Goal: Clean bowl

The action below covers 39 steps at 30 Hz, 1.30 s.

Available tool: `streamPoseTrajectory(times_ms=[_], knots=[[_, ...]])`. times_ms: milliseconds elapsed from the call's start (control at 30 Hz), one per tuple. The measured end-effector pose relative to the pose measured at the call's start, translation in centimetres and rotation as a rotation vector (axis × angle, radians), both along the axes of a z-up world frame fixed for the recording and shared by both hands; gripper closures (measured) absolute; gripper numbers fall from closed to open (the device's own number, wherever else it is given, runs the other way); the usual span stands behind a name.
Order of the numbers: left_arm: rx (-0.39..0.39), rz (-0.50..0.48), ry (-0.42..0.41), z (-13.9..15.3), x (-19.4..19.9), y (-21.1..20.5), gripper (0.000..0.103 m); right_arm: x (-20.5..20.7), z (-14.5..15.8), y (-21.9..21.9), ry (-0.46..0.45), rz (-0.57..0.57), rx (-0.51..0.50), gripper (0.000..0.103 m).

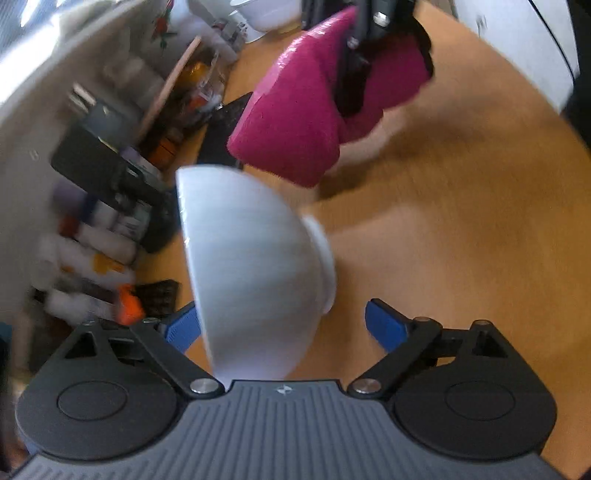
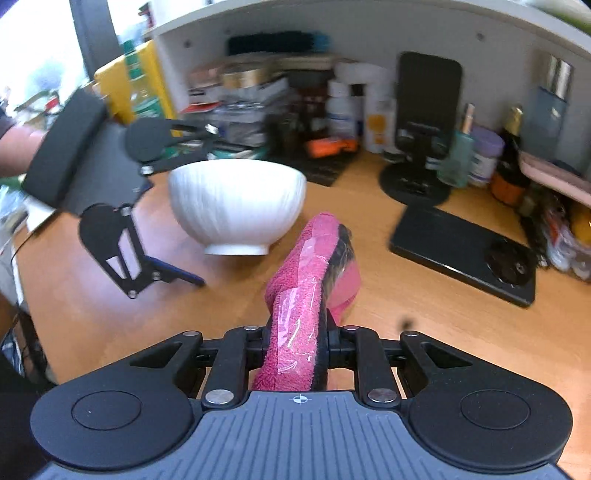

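Observation:
A white ribbed bowl (image 2: 236,203) stands upright on the wooden table (image 2: 406,295). In the left wrist view the bowl (image 1: 251,266) lies between the wide-open blue fingers (image 1: 384,325) of my left gripper (image 1: 284,325), not clamped. The left gripper also shows in the right wrist view (image 2: 173,229), just left of the bowl. My right gripper (image 2: 303,295) is shut on a pink cloth (image 2: 310,280), just in front of the bowl's right side. In the left wrist view the pink cloth (image 1: 295,118) hangs beyond the bowl.
A black phone (image 2: 465,254) lies flat on the table to the right. A phone stand (image 2: 421,147), bottles and jars (image 2: 476,155) crowd the shelf along the back edge. Another white bowl (image 1: 266,14) sits at the table's far end.

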<state>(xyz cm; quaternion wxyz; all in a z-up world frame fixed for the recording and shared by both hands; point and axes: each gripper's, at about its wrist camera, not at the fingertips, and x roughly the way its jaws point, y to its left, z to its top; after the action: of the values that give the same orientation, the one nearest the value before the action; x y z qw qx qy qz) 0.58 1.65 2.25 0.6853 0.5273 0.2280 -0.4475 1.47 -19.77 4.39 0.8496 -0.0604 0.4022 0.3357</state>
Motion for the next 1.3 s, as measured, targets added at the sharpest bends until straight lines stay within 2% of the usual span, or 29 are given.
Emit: streamPoseTrajectory(times_ms=[33, 67, 100, 167, 267, 367, 467, 533, 633, 767, 833, 933, 967, 1067, 1100, 1167, 1267, 1300], knots=[[0.014, 0.038, 0.026, 0.2, 0.6, -0.1, 0.061, 0.2, 0.2, -0.2, 0.001, -0.002, 0.001, 0.082], [0.029, 0.058, 0.058, 0.4, 1.1, -0.2, 0.069, 0.4, 0.1, -0.1, 0.001, -0.004, 0.000, 0.082], [0.045, 0.065, 0.094, 0.6, 1.6, -0.3, 0.073, 0.7, 0.0, 0.0, 0.000, -0.005, -0.001, 0.082], [0.039, 0.080, 0.236, 1.6, 2.2, -0.7, 0.083, 1.0, 0.2, 0.3, -0.005, -0.008, -0.006, 0.082], [-0.064, 0.143, 0.460, 3.5, 3.2, -1.1, 0.088, 1.5, 0.7, -0.1, -0.018, -0.009, -0.006, 0.082], [-0.168, 0.201, 0.622, 4.8, 4.1, -0.9, 0.089, 2.5, 1.2, 0.9, -0.059, 0.051, -0.058, 0.082], [-0.219, 0.248, 0.678, 4.8, 4.6, -0.5, 0.086, 3.6, 1.4, 3.3, -0.131, 0.150, -0.140, 0.082], [-0.236, 0.273, 0.690, 4.7, 5.0, -0.4, 0.085, 3.4, 1.8, 4.9, -0.189, 0.252, -0.170, 0.082], [-0.212, 0.277, 0.690, 4.4, 5.0, -0.7, 0.081, 1.2, 2.6, 6.4, -0.270, 0.447, -0.183, 0.081], [-0.206, 0.284, 0.700, 3.7, 4.6, -0.4, 0.075, -4.4, 3.0, 5.5, -0.246, 0.726, -0.183, 0.082], [-0.209, 0.289, 0.706, 3.5, 4.7, -0.2, 0.074, -6.1, 2.6, 5.4, -0.207, 0.772, -0.188, 0.082], [-0.186, 0.287, 0.701, 3.6, 4.6, 0.0, 0.075, -5.1, 2.4, 5.5, -0.198, 0.721, -0.172, 0.082], [-0.176, 0.287, 0.697, 3.6, 4.5, 0.1, 0.077, -4.0, 2.3, 5.6, -0.209, 0.664, -0.185, 0.082], [-0.163, 0.292, 0.691, 3.5, 4.9, 0.0, 0.077, 0.3, 2.4, 4.7, -0.217, 0.415, -0.192, 0.082], [-0.162, 0.292, 0.690, 3.5, 4.9, 0.0, 0.077, 2.1, 2.5, 4.1, -0.214, 0.300, -0.183, 0.082], [-0.160, 0.294, 0.688, 3.6, 4.8, -0.1, 0.077, 4.1, 2.7, 3.4, -0.214, 0.188, -0.158, 0.082], [-0.157, 0.293, 0.686, 3.5, 4.8, -0.3, 0.077, 5.4, 2.6, 3.9, -0.208, 0.151, -0.134, 0.082], [-0.160, 0.295, 0.683, 3.5, 4.8, -0.4, 0.075, 5.2, 2.5, 4.4, -0.203, 0.172, -0.130, 0.082]])
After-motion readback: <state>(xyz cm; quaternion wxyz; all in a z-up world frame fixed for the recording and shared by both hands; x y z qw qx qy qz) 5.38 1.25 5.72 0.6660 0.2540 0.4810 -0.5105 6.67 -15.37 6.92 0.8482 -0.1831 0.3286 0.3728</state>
